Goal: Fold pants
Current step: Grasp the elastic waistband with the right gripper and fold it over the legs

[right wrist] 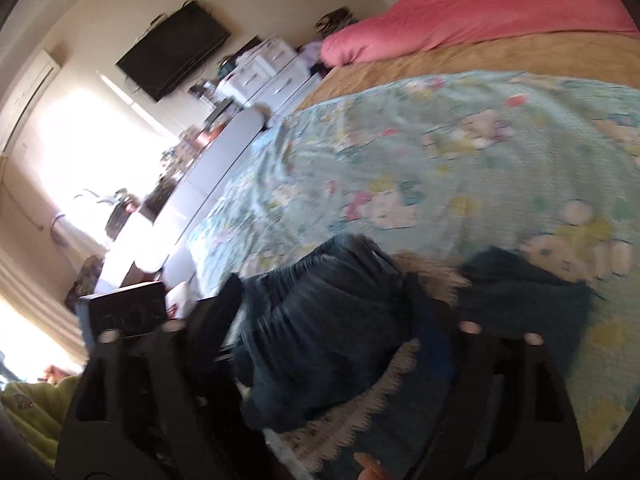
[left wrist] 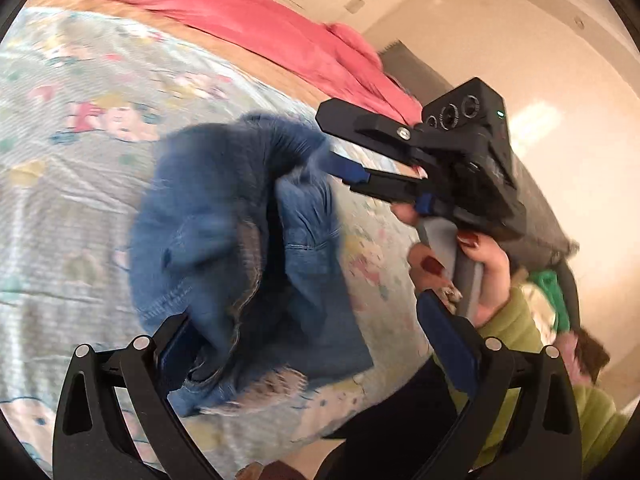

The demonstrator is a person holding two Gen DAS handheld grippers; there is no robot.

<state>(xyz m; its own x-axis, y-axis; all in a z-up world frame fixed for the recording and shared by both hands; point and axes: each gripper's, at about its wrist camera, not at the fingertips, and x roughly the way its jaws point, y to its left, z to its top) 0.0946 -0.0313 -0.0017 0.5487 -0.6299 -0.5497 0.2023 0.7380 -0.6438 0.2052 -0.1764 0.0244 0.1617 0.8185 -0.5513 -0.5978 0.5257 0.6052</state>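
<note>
Blue denim pants [left wrist: 224,248] hang bunched above the bed, with a frayed hem low down. My left gripper [left wrist: 316,344] is open, its fingers wide apart; the left finger [left wrist: 176,356] touches the denim, the right finger [left wrist: 448,348] stands clear. My right gripper [left wrist: 340,160] comes in from the right and is shut on the top fold of the pants. In the right wrist view the dark denim [right wrist: 328,320] fills the space between my right gripper's fingers [right wrist: 324,336], blurred by motion.
The bed carries a pale cartoon-print sheet [left wrist: 80,128], a tan blanket [right wrist: 480,60] and a pink duvet [left wrist: 248,12]. A white dresser [right wrist: 224,168] and a wall television [right wrist: 172,52] stand beside the bed. The person's green sleeve [left wrist: 516,332] is at the right.
</note>
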